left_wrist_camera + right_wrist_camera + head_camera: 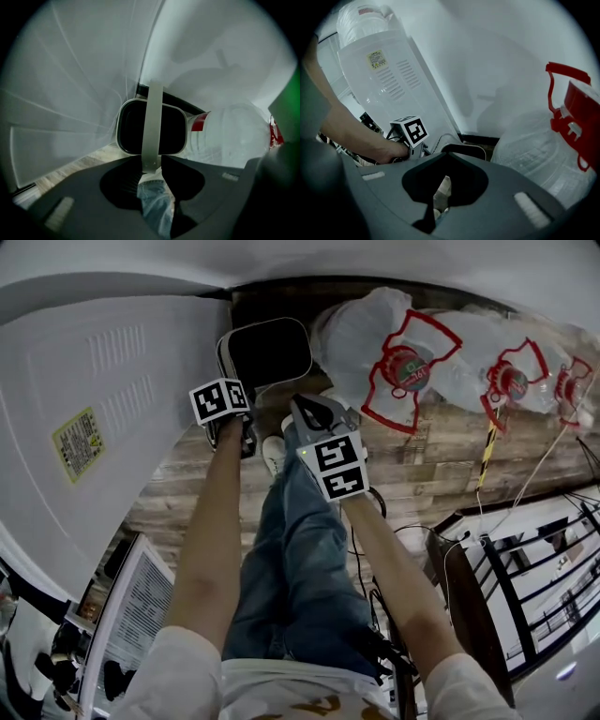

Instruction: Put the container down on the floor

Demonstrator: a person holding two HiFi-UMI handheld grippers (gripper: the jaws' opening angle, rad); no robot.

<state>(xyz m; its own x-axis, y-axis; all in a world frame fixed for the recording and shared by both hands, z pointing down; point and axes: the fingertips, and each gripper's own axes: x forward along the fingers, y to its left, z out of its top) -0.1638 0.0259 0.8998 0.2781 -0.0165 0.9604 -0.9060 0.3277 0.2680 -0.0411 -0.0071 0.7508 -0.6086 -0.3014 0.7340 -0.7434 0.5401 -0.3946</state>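
The container (267, 352) is a white bin with a dark inside and a white strap handle (152, 122). It is low by the wall, its opening turned up toward me; whether it rests on the wooden floor (450, 446) I cannot tell. My left gripper (242, 388) is shut on the lower end of the handle, and in the left gripper view (151, 164) the strap runs straight into the jaws. My right gripper (309, 411) hovers just right of the bin, shut on nothing (445, 157). The bin's rim (461, 149) shows beyond it.
A tall white water dispenser (94, 409) stands close on the left. Large clear water bottles with red caps (375, 343) lie against the wall to the right, touching the bin's side (225, 136). My legs and shoe (273, 454) are below. Black railing (525, 559) at right.
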